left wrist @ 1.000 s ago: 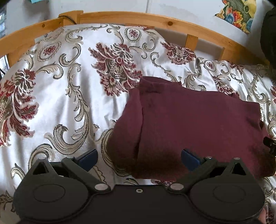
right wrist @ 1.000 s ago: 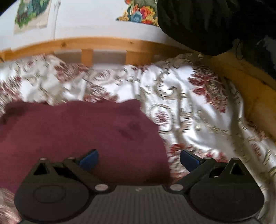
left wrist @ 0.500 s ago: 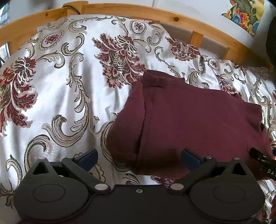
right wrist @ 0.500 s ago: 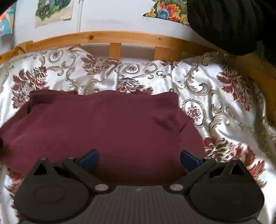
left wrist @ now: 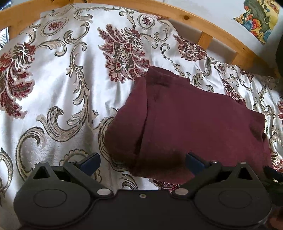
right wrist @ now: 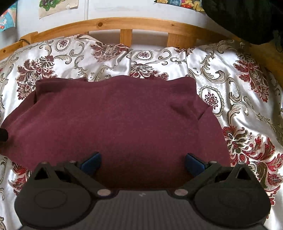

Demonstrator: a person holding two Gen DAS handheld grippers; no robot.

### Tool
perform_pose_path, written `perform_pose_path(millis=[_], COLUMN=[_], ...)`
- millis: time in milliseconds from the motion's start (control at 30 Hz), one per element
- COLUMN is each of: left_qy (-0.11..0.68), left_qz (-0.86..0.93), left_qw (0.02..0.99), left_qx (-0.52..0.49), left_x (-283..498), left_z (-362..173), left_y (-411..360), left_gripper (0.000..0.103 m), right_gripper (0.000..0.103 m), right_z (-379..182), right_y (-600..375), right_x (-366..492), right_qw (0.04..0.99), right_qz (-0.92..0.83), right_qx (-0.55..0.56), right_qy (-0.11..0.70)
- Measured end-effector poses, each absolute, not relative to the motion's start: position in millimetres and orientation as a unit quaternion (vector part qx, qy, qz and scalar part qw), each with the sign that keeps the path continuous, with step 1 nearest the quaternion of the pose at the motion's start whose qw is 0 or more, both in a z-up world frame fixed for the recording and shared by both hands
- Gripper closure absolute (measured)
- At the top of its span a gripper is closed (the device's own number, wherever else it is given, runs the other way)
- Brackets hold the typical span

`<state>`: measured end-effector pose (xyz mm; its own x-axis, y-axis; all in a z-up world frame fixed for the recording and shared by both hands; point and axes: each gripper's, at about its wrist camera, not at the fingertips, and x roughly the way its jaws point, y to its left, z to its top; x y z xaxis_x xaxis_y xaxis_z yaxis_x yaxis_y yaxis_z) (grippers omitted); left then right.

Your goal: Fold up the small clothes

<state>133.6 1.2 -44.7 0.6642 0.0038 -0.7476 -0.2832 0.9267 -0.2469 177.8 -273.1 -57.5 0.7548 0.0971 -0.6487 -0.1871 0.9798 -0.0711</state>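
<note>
A maroon garment (left wrist: 191, 123) lies folded flat on the satin bedspread (left wrist: 58, 92), with one side flap turned in along its left edge. My left gripper (left wrist: 141, 161) hangs open over the garment's near left corner, nothing between its blue pads. In the right wrist view the same maroon garment (right wrist: 115, 120) fills the middle, and my right gripper (right wrist: 142, 161) stands open above its near edge, holding nothing. A small crease marks the garment's right side. The tip of the other gripper shows at each view's edge.
The floral bedspread (right wrist: 238, 99) covers the bed all around the garment. A curved wooden bed rail (right wrist: 127, 23) runs along the far side. Paper pictures hang on the white wall (right wrist: 58, 7), and a dark bundle (right wrist: 247, 16) sits at the upper right.
The right gripper has swung left, so the garment now sits centred in its view. The left gripper has drifted slightly closer to the garment. Both stayed open.
</note>
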Motion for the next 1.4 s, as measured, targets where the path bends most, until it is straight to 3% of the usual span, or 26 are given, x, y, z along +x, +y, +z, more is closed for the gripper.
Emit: perform_pose_path(millis=[800,1033,1400], left_qy=[0.404,0.398,0.399], left_qz=[0.077,0.079,0.085], left_qw=[0.875,0.872,0.888], left_qx=[-0.256,-0.273,-0.211], left_x=[135,139,167], left_z=[-56,-65,-76], left_y=[13,21,16], left_gripper=[0.001,0.001,0.001], right_gripper=[0.000,0.000,0.000], right_z=[-58,-49,-56], right_y=[-277,-272,-256], right_x=[173,166,176], right_qw=[0.940,0.951,0.937], right_qz=[0.076,0.092,0.125], right_qx=[-0.054,-0.051,-0.082], right_qy=[0.327,0.292,0.315])
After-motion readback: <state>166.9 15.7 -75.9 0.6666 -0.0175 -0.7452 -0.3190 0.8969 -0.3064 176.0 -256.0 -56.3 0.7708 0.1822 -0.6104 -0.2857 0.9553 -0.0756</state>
